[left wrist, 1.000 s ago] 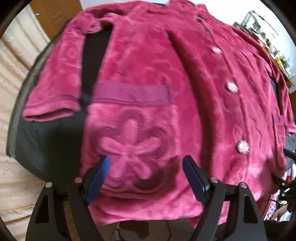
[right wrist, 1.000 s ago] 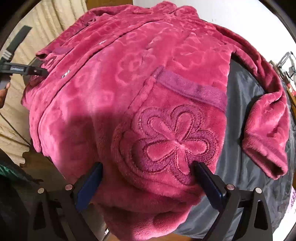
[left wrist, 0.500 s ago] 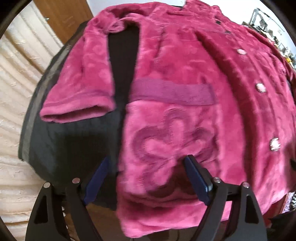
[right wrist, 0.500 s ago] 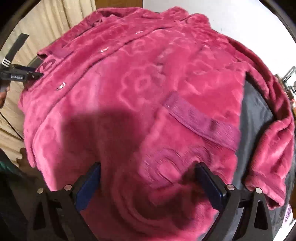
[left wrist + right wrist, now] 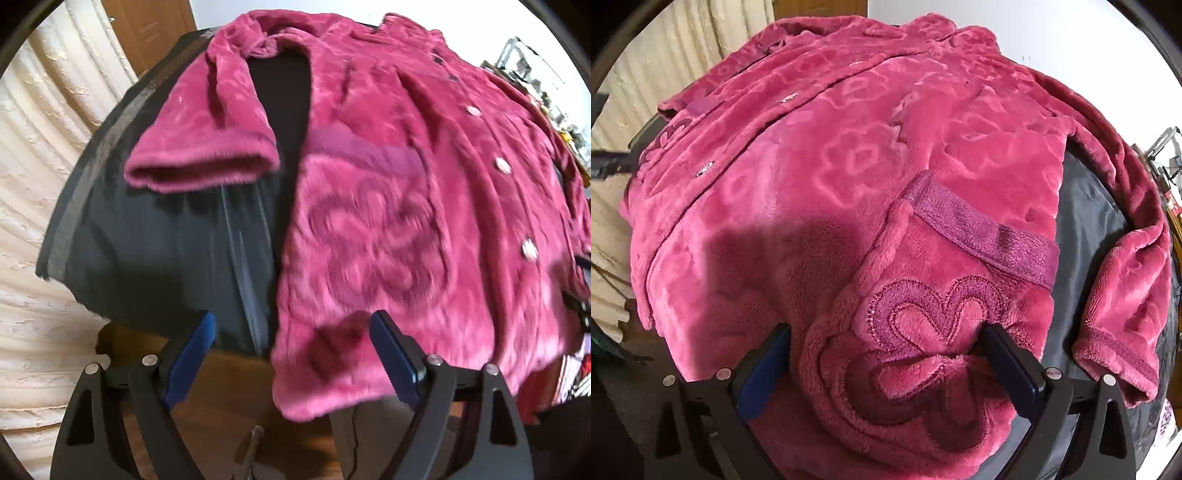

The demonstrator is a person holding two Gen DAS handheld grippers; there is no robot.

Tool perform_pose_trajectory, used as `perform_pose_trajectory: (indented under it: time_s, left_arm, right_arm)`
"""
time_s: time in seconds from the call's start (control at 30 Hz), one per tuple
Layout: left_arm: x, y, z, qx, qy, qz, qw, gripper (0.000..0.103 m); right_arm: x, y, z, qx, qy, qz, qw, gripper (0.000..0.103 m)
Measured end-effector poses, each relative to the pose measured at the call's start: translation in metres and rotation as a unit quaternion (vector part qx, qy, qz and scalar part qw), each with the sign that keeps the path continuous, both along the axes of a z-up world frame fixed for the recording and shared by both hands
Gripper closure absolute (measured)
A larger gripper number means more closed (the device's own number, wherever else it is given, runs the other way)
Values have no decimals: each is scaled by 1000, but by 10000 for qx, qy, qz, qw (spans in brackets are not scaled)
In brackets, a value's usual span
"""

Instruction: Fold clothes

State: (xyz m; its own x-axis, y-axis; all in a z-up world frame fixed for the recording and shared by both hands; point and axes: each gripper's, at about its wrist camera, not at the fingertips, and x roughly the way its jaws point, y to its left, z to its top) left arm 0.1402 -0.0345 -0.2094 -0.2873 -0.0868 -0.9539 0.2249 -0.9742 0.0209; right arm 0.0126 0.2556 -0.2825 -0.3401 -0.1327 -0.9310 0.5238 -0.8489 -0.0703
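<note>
A pink fleece jacket [image 5: 388, 166] with silver buttons and flower pockets lies spread front-up on a dark-covered table [image 5: 166, 240]. Its hem hangs over the near table edge. My left gripper [image 5: 291, 350] is open at the hem's left corner, below the flower pocket [image 5: 373, 236]. One short sleeve [image 5: 207, 147] lies to the left. In the right wrist view the jacket [image 5: 831, 166] fills the frame. My right gripper [image 5: 886, 354] is open, its jaws on either side of the bunched hem at the other flower pocket [image 5: 923, 332]. The other sleeve [image 5: 1126, 314] lies to the right.
A cream curtain [image 5: 40, 147] hangs left of the table, with a wooden door [image 5: 147, 29] behind it. A cluttered shelf [image 5: 535, 74] stands at the far right. Brown floor [image 5: 229, 406] shows below the table edge. A white wall [image 5: 1052, 33] is behind the jacket.
My left gripper has shifted left along the hem, from the pocket to the jacket's corner. My right gripper has come closer to the hem, which now bunches between its jaws.
</note>
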Motion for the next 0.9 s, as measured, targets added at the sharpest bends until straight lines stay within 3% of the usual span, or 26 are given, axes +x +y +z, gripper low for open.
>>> perform_pose_trajectory:
  time_s: [0.27,0.43,0.53,0.57,0.67,0.77,0.8,0.9]
  left_arm:
    - [57,20,-9,469,131,0,9988,15]
    - [74,20,-5,-57,120,61,9999,17]
    - [84,10,-10,-558,-124,201,9982,21]
    - [85,3,-13,-604,-190,290,9976,21]
    - [87,-17,-14,-261,-173,568,9979,26]
    - [85,0,-2,-222,-19,395,9990,28]
    - [85,7,1,-239,25,307,9992,28]
    - [69,30,12,-139,194,174,9996,28]
  right_arm:
    - [8,-5,3,-32,65,-60,10000,1]
    - [10,5,2,-41,85,-46,9999,1]
    - [14,10,2,-84,154,-52,9998,1]
    - [16,11,2,-105,185,-61,9998,1]
    - [33,31,6,-106,184,-177,9996,1]
    - [45,38,12,-27,89,-390,9992,1]
    - [47,32,17,-97,40,-459,9989,1]
    - [61,22,44,-1147,-82,-418,9925,1]
